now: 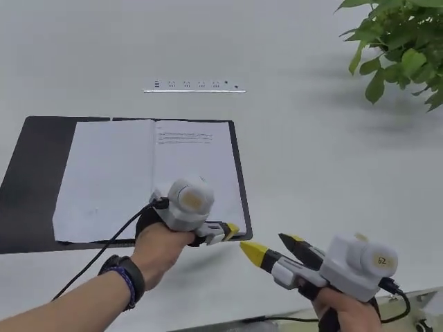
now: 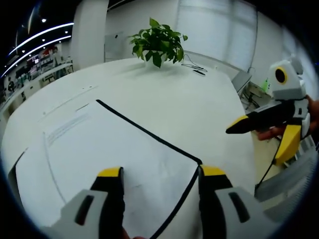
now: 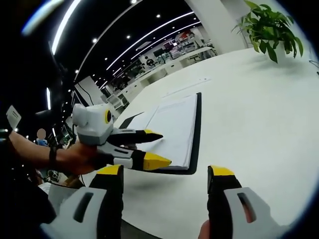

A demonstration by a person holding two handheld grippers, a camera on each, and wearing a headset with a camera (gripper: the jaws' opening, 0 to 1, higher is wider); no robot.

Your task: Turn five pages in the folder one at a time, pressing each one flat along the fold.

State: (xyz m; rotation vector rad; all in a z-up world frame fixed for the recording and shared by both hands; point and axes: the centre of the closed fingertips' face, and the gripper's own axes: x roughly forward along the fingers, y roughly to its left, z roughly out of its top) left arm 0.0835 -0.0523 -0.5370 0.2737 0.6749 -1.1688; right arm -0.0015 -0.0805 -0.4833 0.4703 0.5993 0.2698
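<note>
The black folder [image 1: 34, 180] lies open on the white table, with white pages on both sides of the fold. The right-hand page [image 1: 201, 173] has a few lines of print near its top. My left gripper [image 1: 225, 232] hovers open at the folder's near right corner, its jaws straddling that corner [image 2: 198, 162] with nothing between them. My right gripper [image 1: 270, 245] is open too and holds nothing; it sits over bare table just right of the folder, pointing left at it. From the right gripper view, the left gripper [image 3: 157, 148] is in front of the folder [image 3: 174, 124].
A potted green plant [image 1: 401, 48] stands at the far right of the table. A flush power strip [image 1: 194, 86] lies beyond the folder. Bare white tabletop stretches to the right of the folder [image 1: 311, 159]. A cable runs from the left gripper along my forearm.
</note>
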